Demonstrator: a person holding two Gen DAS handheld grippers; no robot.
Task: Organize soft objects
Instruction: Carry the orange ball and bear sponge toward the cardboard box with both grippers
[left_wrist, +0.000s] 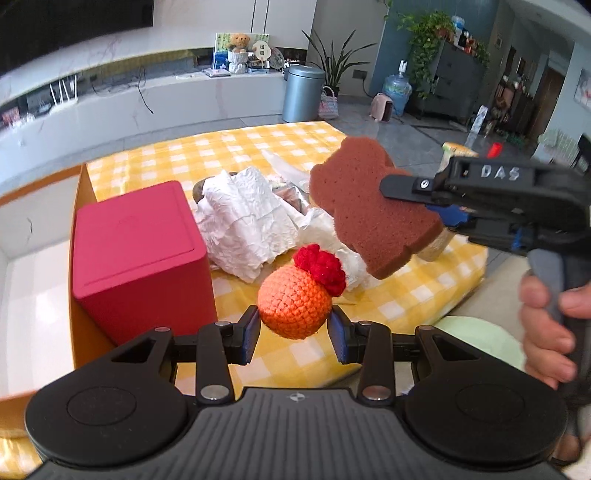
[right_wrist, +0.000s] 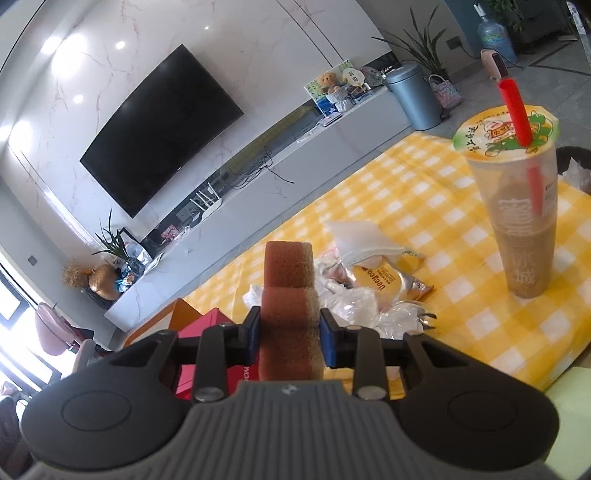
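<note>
Yellow-and-white checked cloth (left_wrist: 258, 147) covers the tabletop in front of you, with a living room behind it: a wall-mounted television (right_wrist: 159, 129), a long white console and a grey bin (left_wrist: 303, 92) on the floor.

Your left gripper (left_wrist: 294, 325) has its jaws closed on the orange crocheted ball (left_wrist: 293, 304), pinching it at both sides near its lower half; the ball's red crocheted tuft (left_wrist: 321, 267) points up and away from you. The ball is held above the cloth, just right of the red box (left_wrist: 144, 254), which stands in an orange-walled tray (left_wrist: 83, 192) at the left edge of the tabletop.

Your right gripper (right_wrist: 290, 338) has its jaws pressed onto the brown sponge (right_wrist: 290, 295), 1 finger on each broad face. In the left wrist view the same sponge (left_wrist: 369, 206) shows its bear-like outline and hangs in the air, tilted, above and to the right of the ball, not touching it. Your right hand (left_wrist: 550, 325) wraps the gripper's handle at the right edge of that view.

Between the box and the sponge lies a heap of crumpled white paper (left_wrist: 247, 221) and plastic wrappers (right_wrist: 380, 288) on the cloth. Further right stands a sealed drink cup (right_wrist: 517, 206) with a red straw (right_wrist: 517, 114) through its lid.
</note>
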